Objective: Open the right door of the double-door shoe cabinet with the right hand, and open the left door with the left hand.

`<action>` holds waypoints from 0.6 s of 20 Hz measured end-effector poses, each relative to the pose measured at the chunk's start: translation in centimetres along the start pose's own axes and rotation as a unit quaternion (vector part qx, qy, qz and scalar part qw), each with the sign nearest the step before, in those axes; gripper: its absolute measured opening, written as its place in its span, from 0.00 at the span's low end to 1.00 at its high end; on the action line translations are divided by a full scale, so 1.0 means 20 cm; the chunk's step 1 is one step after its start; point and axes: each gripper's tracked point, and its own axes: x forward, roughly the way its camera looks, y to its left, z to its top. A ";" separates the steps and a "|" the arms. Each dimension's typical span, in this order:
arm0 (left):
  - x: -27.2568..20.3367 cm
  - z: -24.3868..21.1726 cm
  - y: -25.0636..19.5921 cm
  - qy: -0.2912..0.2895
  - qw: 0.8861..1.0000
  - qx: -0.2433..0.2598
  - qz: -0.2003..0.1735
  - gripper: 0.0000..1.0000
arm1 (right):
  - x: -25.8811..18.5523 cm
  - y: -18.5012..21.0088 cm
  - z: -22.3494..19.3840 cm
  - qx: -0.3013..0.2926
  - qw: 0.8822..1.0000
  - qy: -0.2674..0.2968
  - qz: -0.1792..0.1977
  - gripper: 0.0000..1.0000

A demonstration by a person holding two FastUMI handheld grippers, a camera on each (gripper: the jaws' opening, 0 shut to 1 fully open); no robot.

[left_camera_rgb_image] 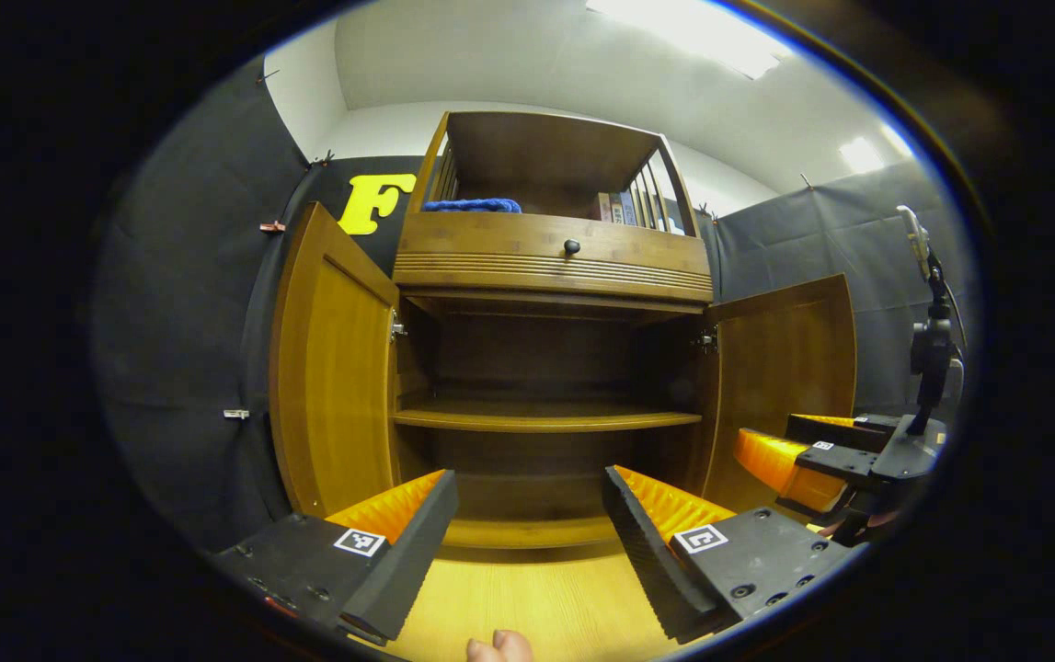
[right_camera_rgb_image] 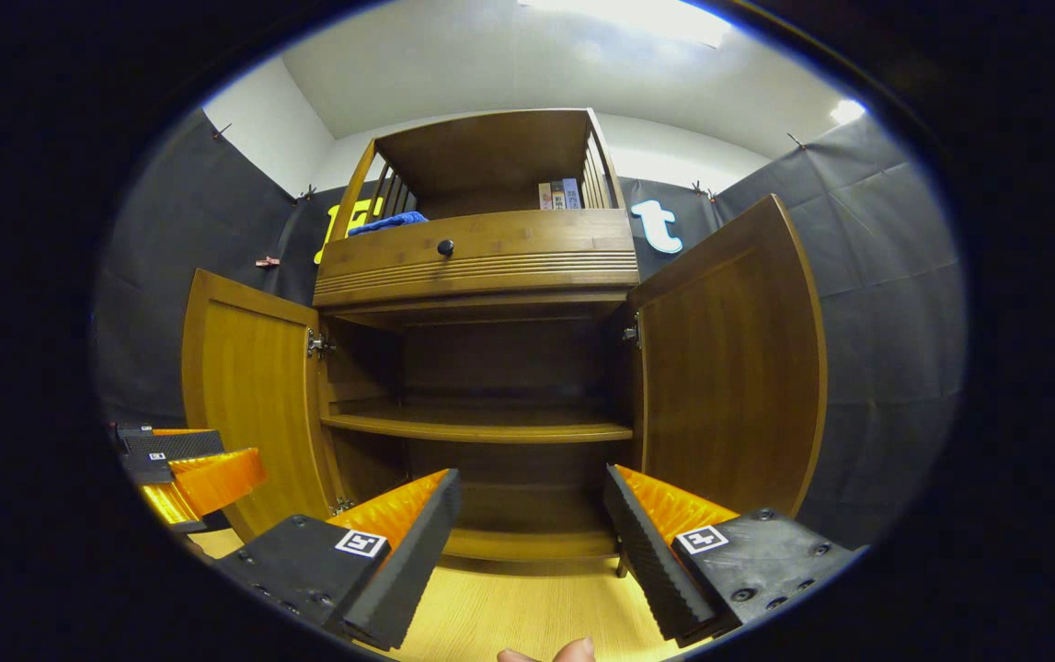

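Observation:
The wooden shoe cabinet (left_camera_rgb_image: 550,267) (right_camera_rgb_image: 481,262) stands ahead with both lower doors swung wide. Its left door (left_camera_rgb_image: 329,368) (right_camera_rgb_image: 246,395) and right door (left_camera_rgb_image: 780,368) (right_camera_rgb_image: 729,368) stick out to the sides, baring a shelf (left_camera_rgb_image: 545,418) (right_camera_rgb_image: 476,428) with nothing on it. My left gripper (left_camera_rgb_image: 532,515) is open in front of the cabinet's inside, holding nothing; it also appears low at the left of the right gripper view (right_camera_rgb_image: 191,478). My right gripper (right_camera_rgb_image: 532,515) is open too, holding nothing, and sits by the right door in the left gripper view (left_camera_rgb_image: 798,455).
A drawer with a dark knob (left_camera_rgb_image: 571,246) (right_camera_rgb_image: 445,247) sits above the doors. The top compartment holds a blue cloth (left_camera_rgb_image: 472,205) and books (right_camera_rgb_image: 560,194). A stand with a device (left_camera_rgb_image: 930,349) rises at the right. Wooden floor (left_camera_rgb_image: 527,607) lies below; a fingertip (left_camera_rgb_image: 499,646) shows at the bottom.

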 end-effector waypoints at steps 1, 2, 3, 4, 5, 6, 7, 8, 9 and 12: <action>0.01 0.00 0.00 0.000 1.000 0.001 -0.001 1.00 | 0.00 0.00 -0.01 0.001 1.000 0.001 0.001 0.98; 0.01 -0.01 0.00 0.001 1.000 0.003 -0.001 1.00 | 0.00 0.01 -0.01 0.002 1.000 0.003 0.002 0.98; 0.02 -0.01 0.00 0.001 1.000 0.004 0.000 1.00 | 0.01 0.02 -0.01 0.003 1.000 0.003 0.004 0.98; 0.02 -0.01 -0.01 0.001 1.000 0.004 0.000 1.00 | 0.01 0.02 -0.02 0.002 1.000 0.004 0.004 0.98; 0.03 -0.02 -0.01 0.003 1.000 0.004 -0.002 1.00 | 0.01 0.02 -0.02 0.002 1.000 0.004 0.004 0.98; 0.04 -0.02 -0.02 0.005 1.000 0.005 -0.004 1.00 | 0.02 0.02 -0.02 0.001 1.000 0.004 0.005 0.98; 0.05 -0.03 -0.02 0.006 1.000 0.006 -0.006 1.00 | 0.02 0.02 -0.02 0.001 1.000 0.004 0.005 0.98; 0.05 -0.03 -0.02 0.006 1.000 0.007 -0.005 1.00 | 0.02 0.02 -0.02 0.001 1.000 0.004 0.005 0.98; 0.05 -0.03 -0.02 0.005 1.000 0.009 -0.004 1.00 | 0.02 0.02 -0.02 0.001 1.000 0.002 0.005 0.98; 0.06 -0.02 -0.01 -0.001 1.000 0.005 0.002 1.00 | 0.02 0.01 0.00 0.000 1.000 -0.001 0.005 0.98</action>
